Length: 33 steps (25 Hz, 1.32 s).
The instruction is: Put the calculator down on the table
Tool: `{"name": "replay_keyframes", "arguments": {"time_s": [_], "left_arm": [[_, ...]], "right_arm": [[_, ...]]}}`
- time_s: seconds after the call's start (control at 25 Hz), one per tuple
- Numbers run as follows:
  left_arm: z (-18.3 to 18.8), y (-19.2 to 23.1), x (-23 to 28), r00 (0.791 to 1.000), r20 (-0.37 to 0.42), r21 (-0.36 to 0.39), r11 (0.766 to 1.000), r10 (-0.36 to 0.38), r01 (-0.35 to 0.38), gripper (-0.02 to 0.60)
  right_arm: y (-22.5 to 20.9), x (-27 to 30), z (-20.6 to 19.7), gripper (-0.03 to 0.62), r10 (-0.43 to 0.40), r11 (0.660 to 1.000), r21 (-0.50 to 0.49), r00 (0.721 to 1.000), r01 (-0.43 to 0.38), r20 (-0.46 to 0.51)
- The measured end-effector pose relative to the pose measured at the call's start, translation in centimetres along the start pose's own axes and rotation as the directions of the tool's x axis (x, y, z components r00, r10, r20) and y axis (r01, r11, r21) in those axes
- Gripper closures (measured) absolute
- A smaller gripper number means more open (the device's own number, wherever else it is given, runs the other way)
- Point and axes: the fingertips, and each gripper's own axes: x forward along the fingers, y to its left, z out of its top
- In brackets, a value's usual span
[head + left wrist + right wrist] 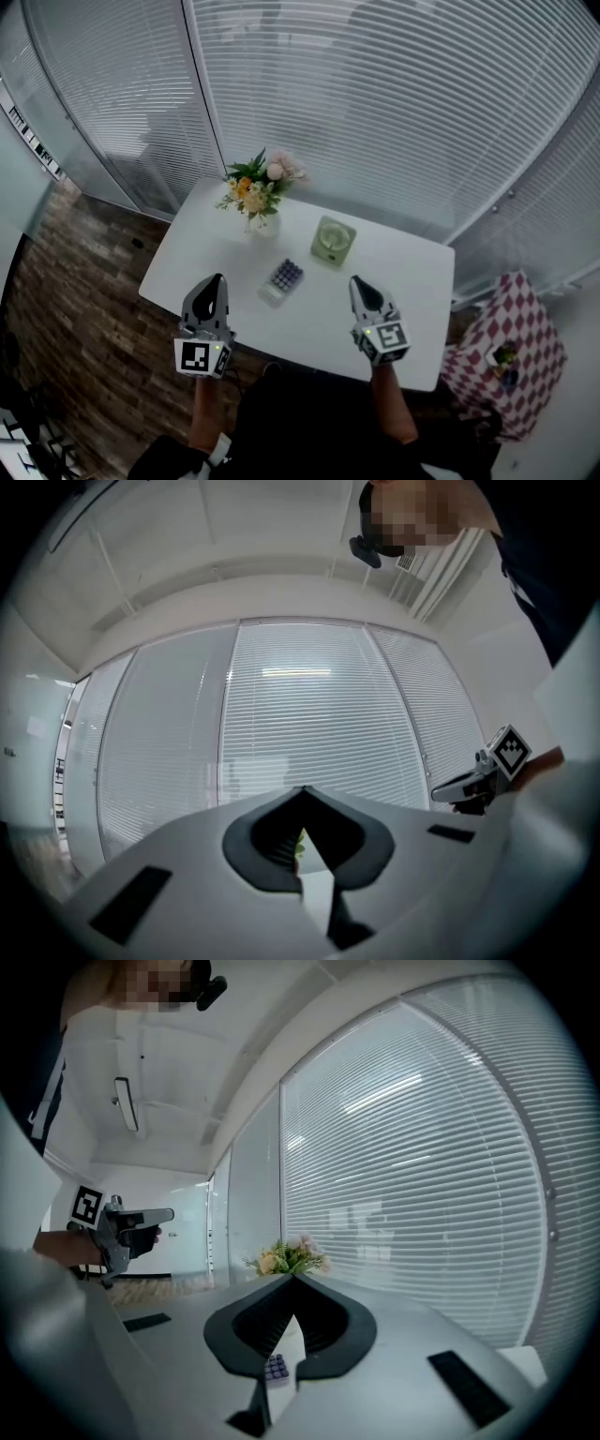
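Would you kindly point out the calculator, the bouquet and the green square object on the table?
calculator point(284, 277): head view, on its purple keypad.
bouquet point(255, 191): head view, on the blossoms and leaves.
green square object point(332, 240): head view, on its round centre.

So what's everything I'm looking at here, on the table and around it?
table: one, white, in front of the blinds
calculator: one, white with purple keys, lying mid-table
flowers: one bunch in a vase, yellow, pink and green, far left of the table
square gadget: one, pale green, right of the flowers
checked cloth: one, red and white, on the floor to the table's right
blinds: white, behind the table
floor: brown wood
left gripper: one, grey, shut, empty, near edge
right gripper: one, grey, shut, empty, near edge
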Motion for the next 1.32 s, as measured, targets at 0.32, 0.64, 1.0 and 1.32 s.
{"name": "replay_keyframes", "arguments": {"time_s": [0.32, 0.64, 1.0, 1.32], "left_arm": [[-1.5, -0.5, 0.3, 0.999, -0.050, -0.024, 1.000, -0.020, 0.019, 0.575], [-2.6, -0.6, 0.6, 0.997, -0.073, -0.057, 0.998, -0.039, 0.035, 0.575], [-2.9, -1.0, 0.6, 0.995, -0.078, -0.066, 0.996, -0.063, 0.057, 0.575], [-3.3, -1.4, 1.0, 0.993, -0.074, -0.099, 0.991, -0.097, 0.090, 0.575]], "right_arm": [[-0.3, -0.4, 0.2, 0.588, -0.024, 0.999, -0.032, 1.000, 0.024, -0.003], [0.0, -0.2, 0.1, 0.589, -0.006, 0.999, -0.050, 1.000, 0.005, -0.022], [0.1, -0.2, 0.4, 0.589, -0.009, 0.999, -0.051, 1.000, 0.009, -0.013], [0.1, 0.0, 0.0, 0.589, 0.004, 0.999, -0.046, 1.000, -0.005, -0.023]]}}
